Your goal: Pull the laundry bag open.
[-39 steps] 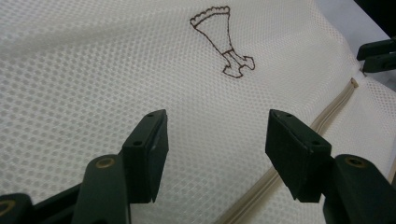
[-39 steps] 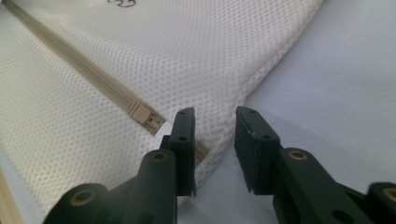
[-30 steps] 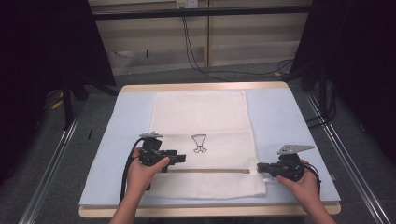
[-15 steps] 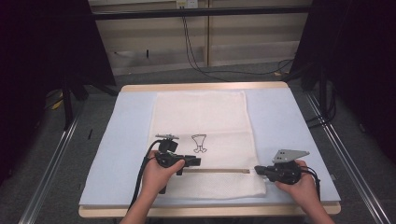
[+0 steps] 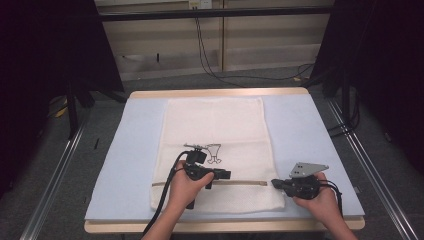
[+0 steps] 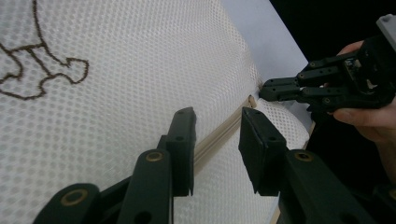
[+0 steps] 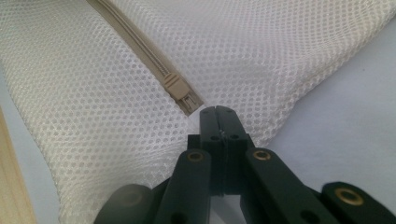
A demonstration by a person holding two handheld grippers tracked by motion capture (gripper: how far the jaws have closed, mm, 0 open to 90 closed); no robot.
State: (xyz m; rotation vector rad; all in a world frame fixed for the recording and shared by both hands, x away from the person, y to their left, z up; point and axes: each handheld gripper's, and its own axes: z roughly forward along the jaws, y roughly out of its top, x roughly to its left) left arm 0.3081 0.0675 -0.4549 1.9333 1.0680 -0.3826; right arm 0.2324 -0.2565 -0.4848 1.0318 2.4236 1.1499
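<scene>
1. High view: a table (image 5: 320,125) with a pale blue mat and a wooden edge stands in a dim room, with a grey floor around it, metal rails at 3 and 9 o'clock, and a light wall panel with hanging black cables (image 5: 210,50) at 12 o'clock. A white mesh laundry bag (image 5: 215,130) lies flat at the centre of the mat, with a brown outline print (image 5: 214,152) on it. A beige zipper (image 5: 245,182) runs across the bag toward 6 o'clock. The left gripper (image 5: 226,174) rests on the bag just above the zipper. The right gripper (image 5: 274,183) sits at the zipper's 3 o'clock end, at the bag's edge.

2. Left gripper view: the left gripper's (image 6: 216,135) jaws stand apart, straddling the zipper (image 6: 219,134) without clamping it. The brown print (image 6: 37,70) lies at 10 o'clock. The right gripper (image 6: 264,91) comes in from 3 o'clock, its tip touching the bag's edge beside the zipper end.

3. Right gripper view: the right gripper's (image 7: 218,111) jaws are pressed together; whether they pinch any mesh, I cannot tell. The zipper slider (image 7: 180,92) lies just beyond the tip at 11 o'clock. Bare blue mat (image 7: 345,121) shows at 3 o'clock.
</scene>
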